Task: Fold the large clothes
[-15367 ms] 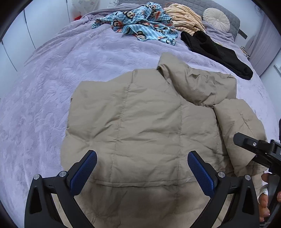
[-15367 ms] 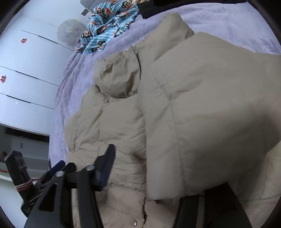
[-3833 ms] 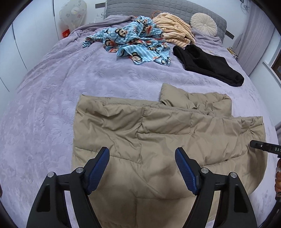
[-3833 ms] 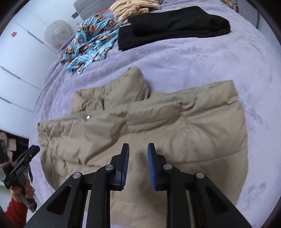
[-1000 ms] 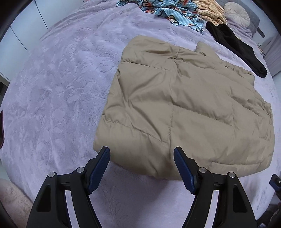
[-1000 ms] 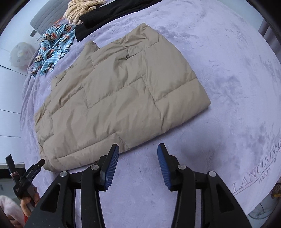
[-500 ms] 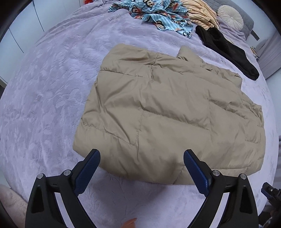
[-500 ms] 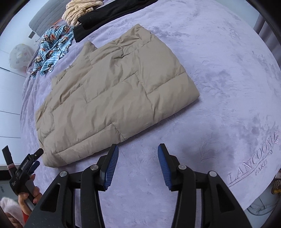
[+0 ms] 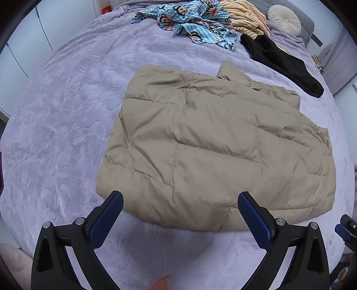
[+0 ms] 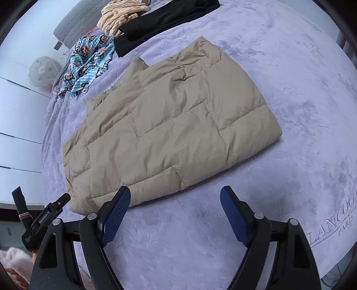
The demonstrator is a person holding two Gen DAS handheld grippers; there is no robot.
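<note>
The tan quilted jacket [image 9: 214, 147] lay folded into a thick rectangle in the middle of the lilac bedspread [image 9: 67, 116], its near edge just short of both tools. It looked light and puffy, soft rather than stiff, with a smooth shell that would likely slip and spring back open, so I judged the best hold to be at the corners of the near edge, taking all the layers at once. The left gripper [image 9: 179, 213] hung over that edge with its blue pads spread wide and nothing between them. The right gripper [image 10: 175, 207] was opening over bare bedspread, also empty, beside the jacket's near corner. Farther up the bed lay a blue cartoon-print garment [image 9: 196, 24], a striped yellow one [image 9: 245, 20] and a black one [image 9: 281, 60], well apart from the jacket.
</note>
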